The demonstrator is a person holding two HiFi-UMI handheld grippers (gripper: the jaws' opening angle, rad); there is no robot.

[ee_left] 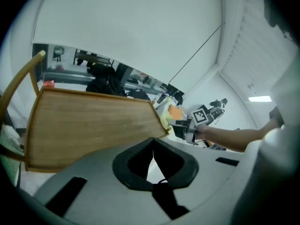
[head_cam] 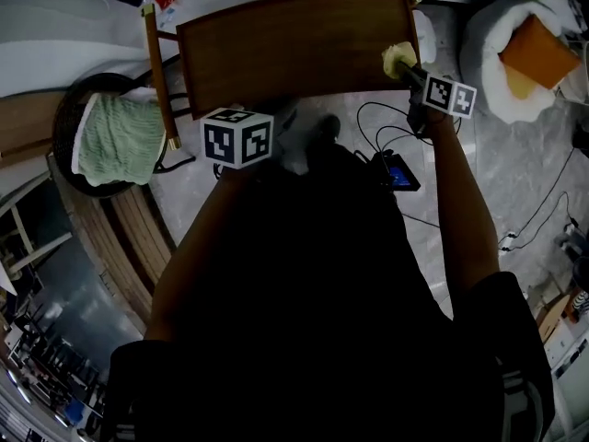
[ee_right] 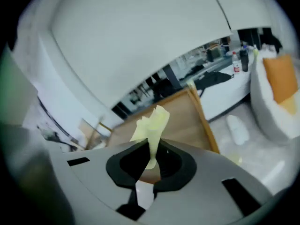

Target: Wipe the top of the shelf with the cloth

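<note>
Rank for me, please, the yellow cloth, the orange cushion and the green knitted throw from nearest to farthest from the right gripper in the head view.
1. Yellow cloth: pinched in the right gripper, at the shelf's right end.
2. Orange cushion: to the right, on the white beanbag.
3. Green knitted throw: far left, past the shelf.

Head view overhead; gripper views low across shared shelf [head_cam: 294, 49]

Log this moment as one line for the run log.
right hand-held gripper: shut on cloth | cloth: at shelf top right edge | left hand-held gripper: shut, empty, by shelf top near edge
</note>
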